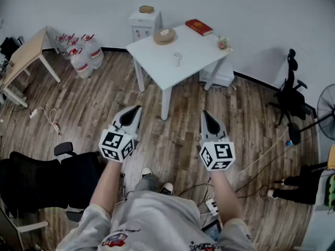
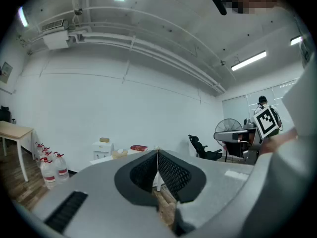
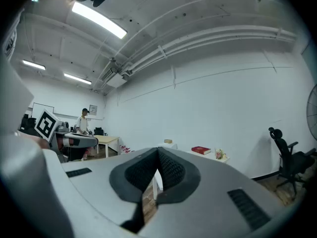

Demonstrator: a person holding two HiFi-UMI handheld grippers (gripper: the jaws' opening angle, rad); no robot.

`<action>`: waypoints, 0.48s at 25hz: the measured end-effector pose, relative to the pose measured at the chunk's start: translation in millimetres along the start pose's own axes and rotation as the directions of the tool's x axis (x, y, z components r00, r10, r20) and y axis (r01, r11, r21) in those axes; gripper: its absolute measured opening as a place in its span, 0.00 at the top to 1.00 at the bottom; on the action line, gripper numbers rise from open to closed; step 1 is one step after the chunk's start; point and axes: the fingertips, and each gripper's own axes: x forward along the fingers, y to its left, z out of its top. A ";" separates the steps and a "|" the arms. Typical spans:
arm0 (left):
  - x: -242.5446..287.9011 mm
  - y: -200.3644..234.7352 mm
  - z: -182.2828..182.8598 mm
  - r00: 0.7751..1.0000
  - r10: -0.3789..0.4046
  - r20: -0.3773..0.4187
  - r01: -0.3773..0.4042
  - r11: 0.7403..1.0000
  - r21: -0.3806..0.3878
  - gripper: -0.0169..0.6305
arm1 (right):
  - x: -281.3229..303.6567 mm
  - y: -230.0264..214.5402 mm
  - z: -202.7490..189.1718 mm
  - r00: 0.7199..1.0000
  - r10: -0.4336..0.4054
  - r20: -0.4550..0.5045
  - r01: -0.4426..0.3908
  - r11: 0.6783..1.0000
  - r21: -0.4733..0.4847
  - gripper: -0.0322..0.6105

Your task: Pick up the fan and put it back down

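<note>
A small white object (image 1: 178, 58), too small to identify, lies on the white table (image 1: 193, 48) ahead of me. A black standing fan (image 1: 328, 111) stands at the room's right edge; the left gripper view also shows this fan (image 2: 227, 127). My left gripper (image 1: 137, 109) hovers level over the wooden floor, short of the table's near corner, its jaws shut with nothing between them (image 2: 158, 150). My right gripper (image 1: 205, 113) hangs level beside it, jaws meeting at the tip, nothing held (image 3: 157, 149). Both are well apart from the table and the fan.
On the table lie a red book (image 1: 199, 27), a round wooden dish (image 1: 164, 36) and a small flower pot (image 1: 224, 43). Water bottles (image 1: 81, 51) and a wooden desk (image 1: 26, 54) stand left. Black office chairs sit near left (image 1: 47, 177) and right (image 1: 290, 98). Cables (image 1: 261, 158) cross the floor.
</note>
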 end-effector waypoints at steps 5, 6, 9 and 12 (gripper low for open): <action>-24.6 -31.1 -13.8 1.000 0.015 -0.020 -0.015 1.000 -0.010 0.97 | -38.1 -5.3 -6.5 1.000 0.004 0.006 -0.005 0.998 0.069 0.96; -27.1 -36.3 -16.9 1.000 0.008 -0.025 -0.008 1.000 -0.011 0.96 | -43.5 -7.5 -10.1 1.000 0.002 0.003 -0.003 0.997 0.076 0.95; -31.5 -47.3 -25.1 0.999 -0.015 -0.033 0.014 1.000 -0.022 0.85 | -54.5 -9.2 -16.5 1.000 0.001 0.003 -0.001 0.997 0.083 0.95; -34.9 -47.2 -26.8 1.000 0.017 -0.022 -0.017 0.999 -0.036 0.58 | -61.3 -6.8 -19.0 1.000 0.008 -0.001 -0.008 0.996 0.094 0.96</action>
